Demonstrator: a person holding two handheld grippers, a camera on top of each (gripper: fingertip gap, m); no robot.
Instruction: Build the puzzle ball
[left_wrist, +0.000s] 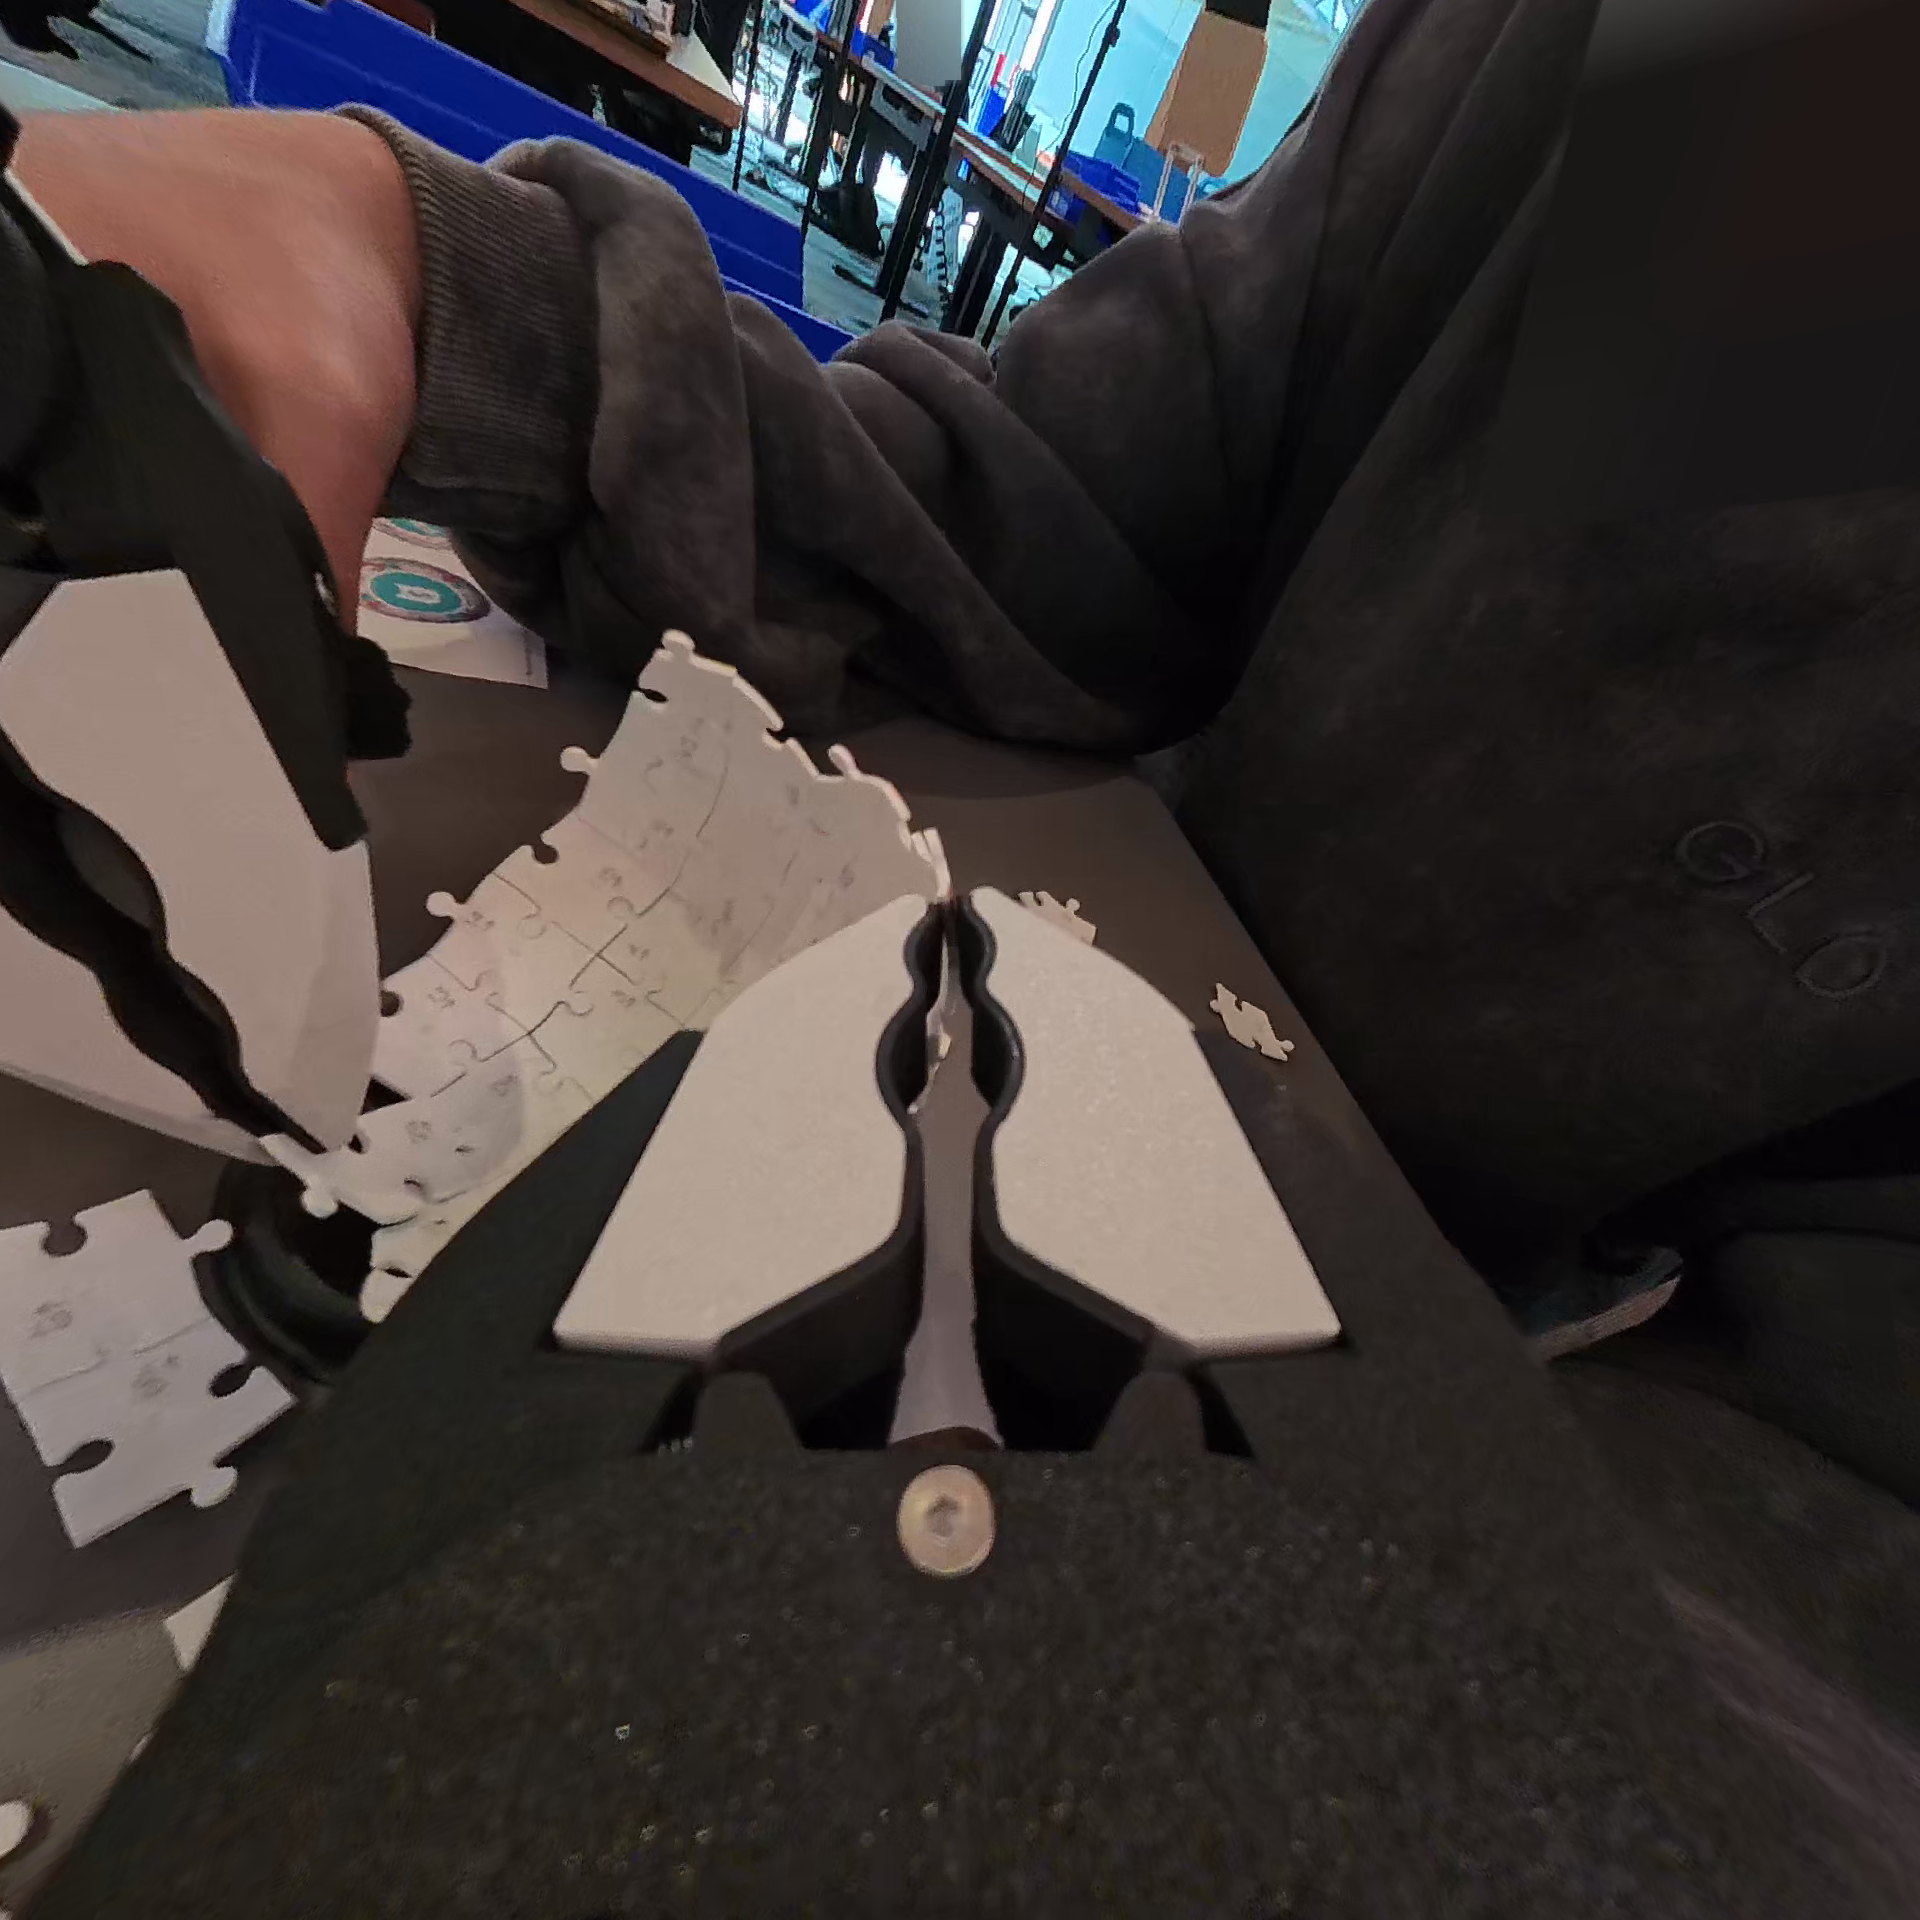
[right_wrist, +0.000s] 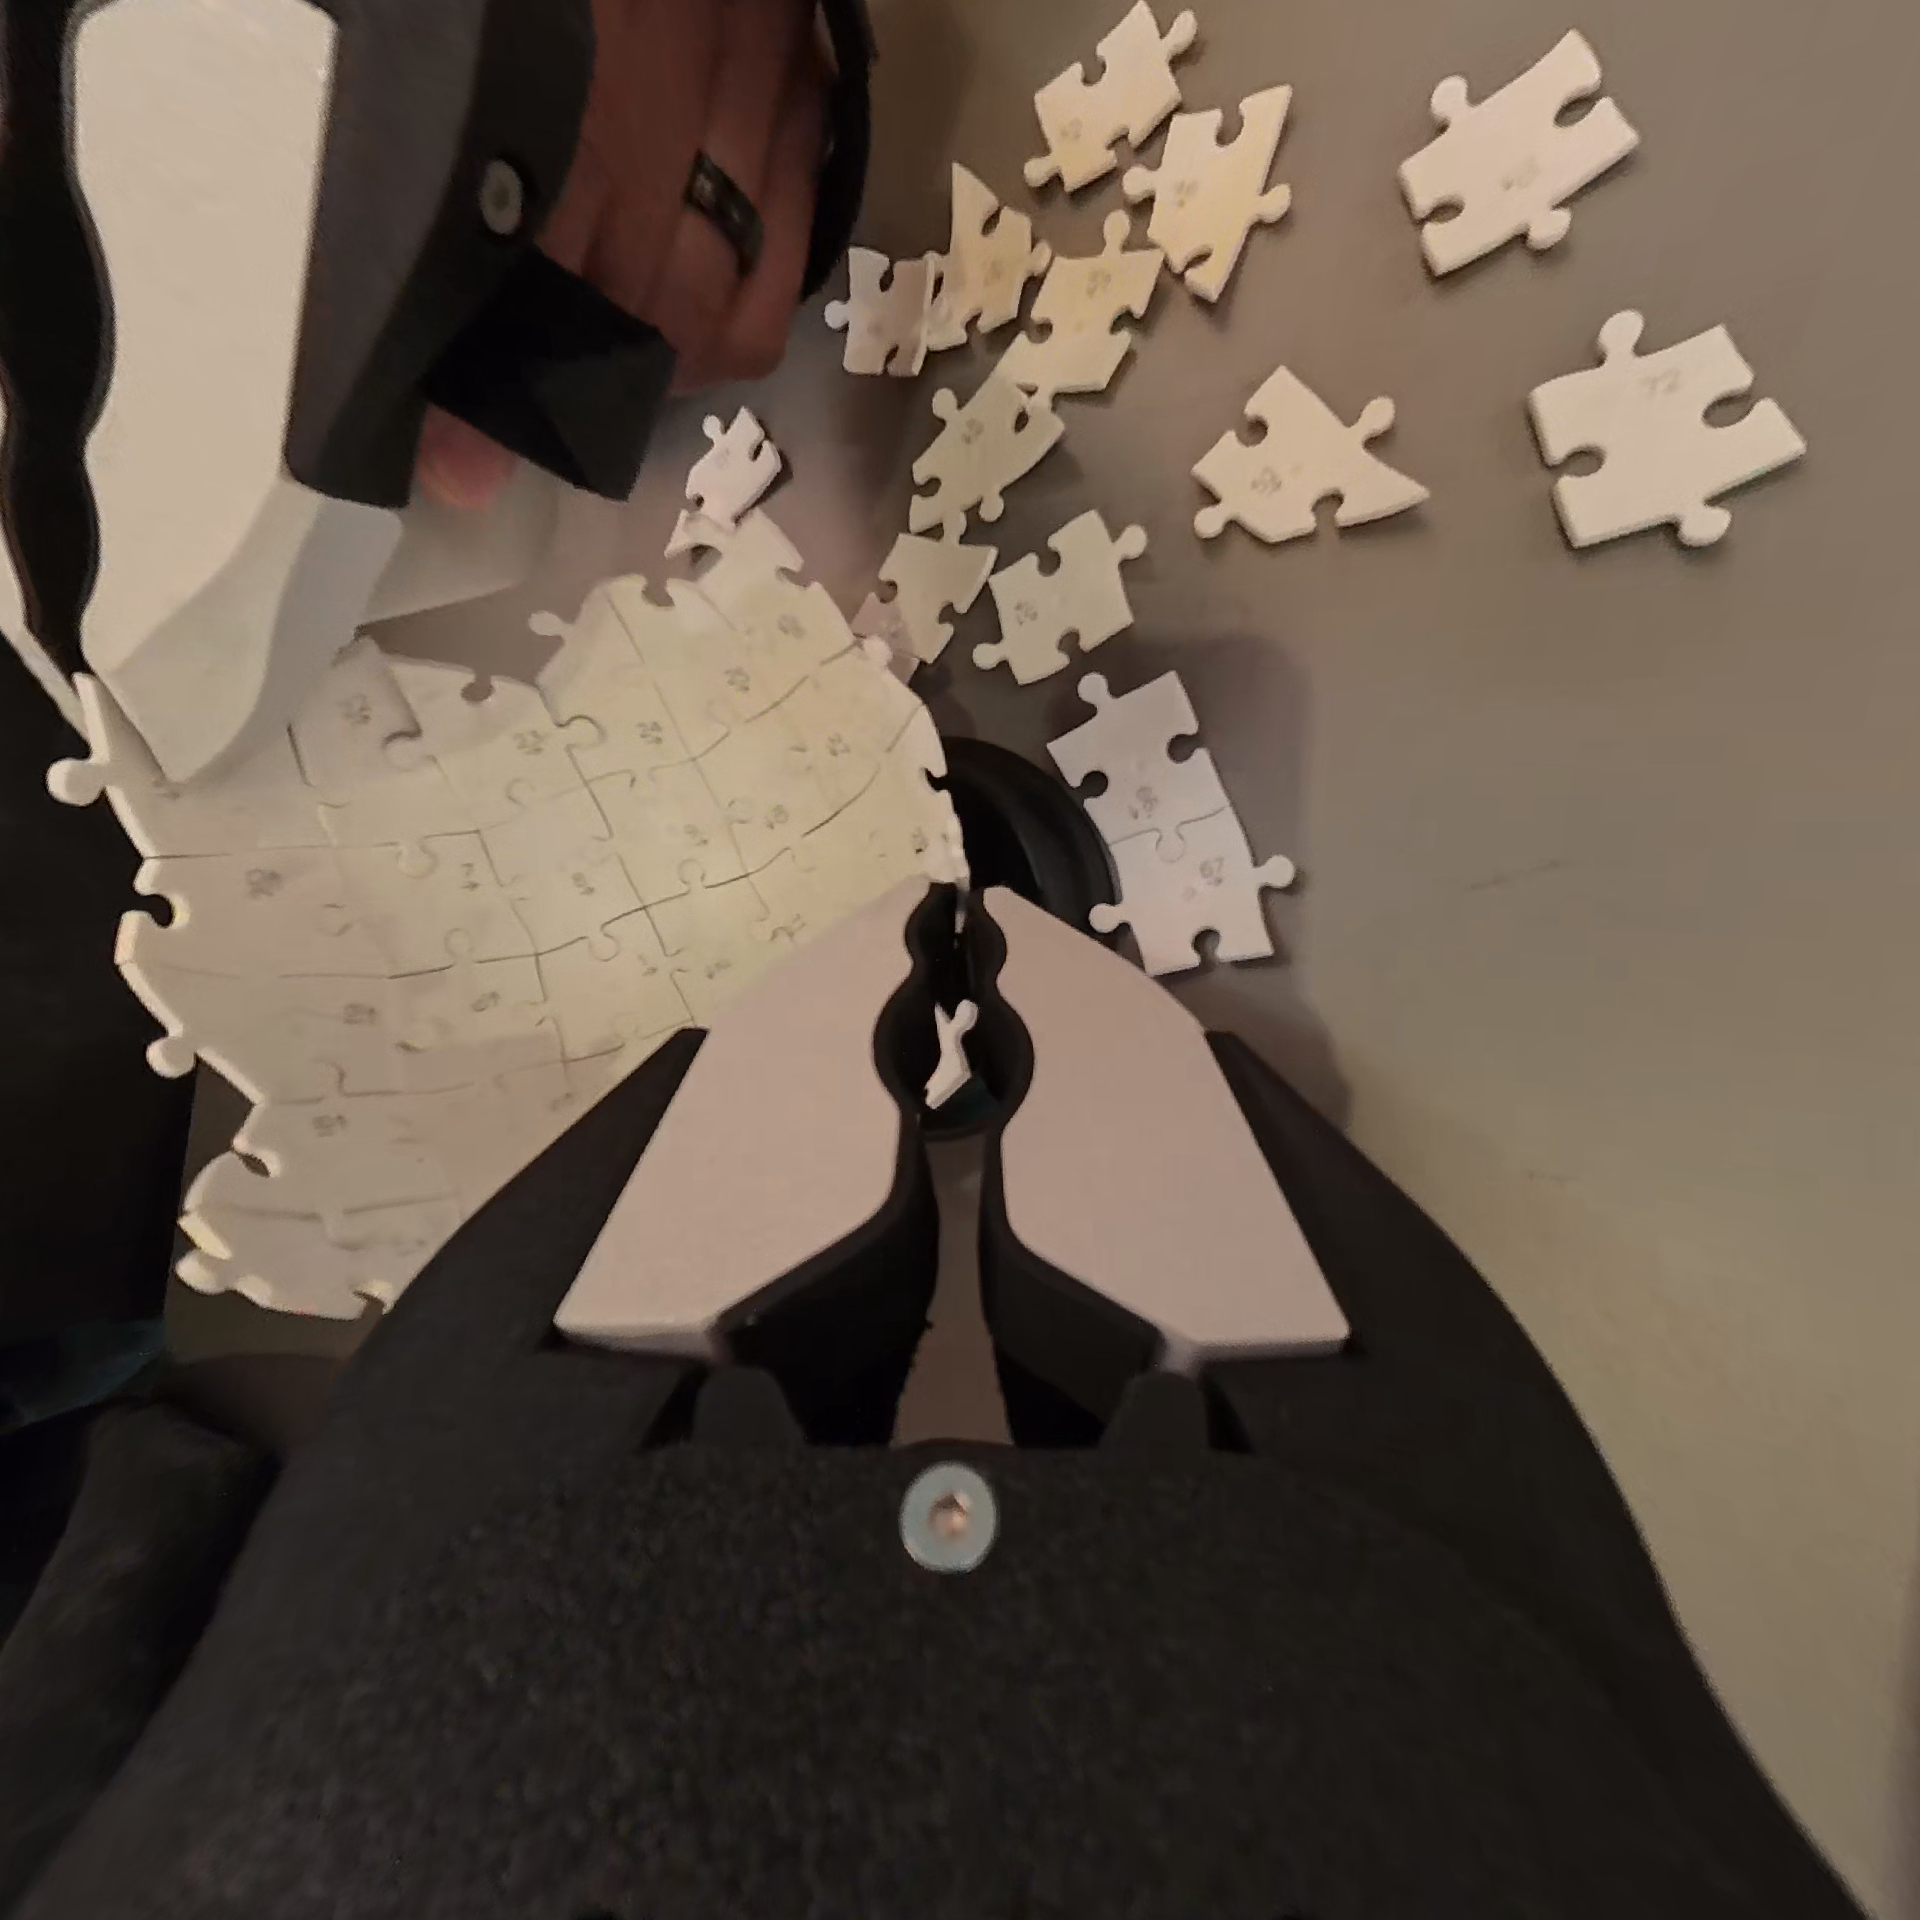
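Note:
The partly built puzzle ball (right_wrist: 540, 883) is a curved white shell of joined pieces, seen from its inner side, and also shows in the left wrist view (left_wrist: 623, 935). My left gripper (left_wrist: 948, 920) is shut on one edge of the shell. My right gripper (right_wrist: 958, 904) is shut on the opposite edge, and a knob of a piece shows between its fingers. Each gripper shows in the other's view: the right one (left_wrist: 312, 1138) at the left, the left one (right_wrist: 130, 748) at the upper left. The shell hangs over a black ring stand (right_wrist: 1029, 831).
Several loose white pieces (right_wrist: 1091, 301) lie on the grey table (right_wrist: 1558, 935) beyond the shell. A joined pair (right_wrist: 1179, 831) lies beside the stand. A printed sheet (left_wrist: 436, 603) lies under the person's sleeve (left_wrist: 831, 499). Two small pieces (left_wrist: 1252, 1023) lie near the table edge. Some 12 cm of space lies between my two pairs of fingers.

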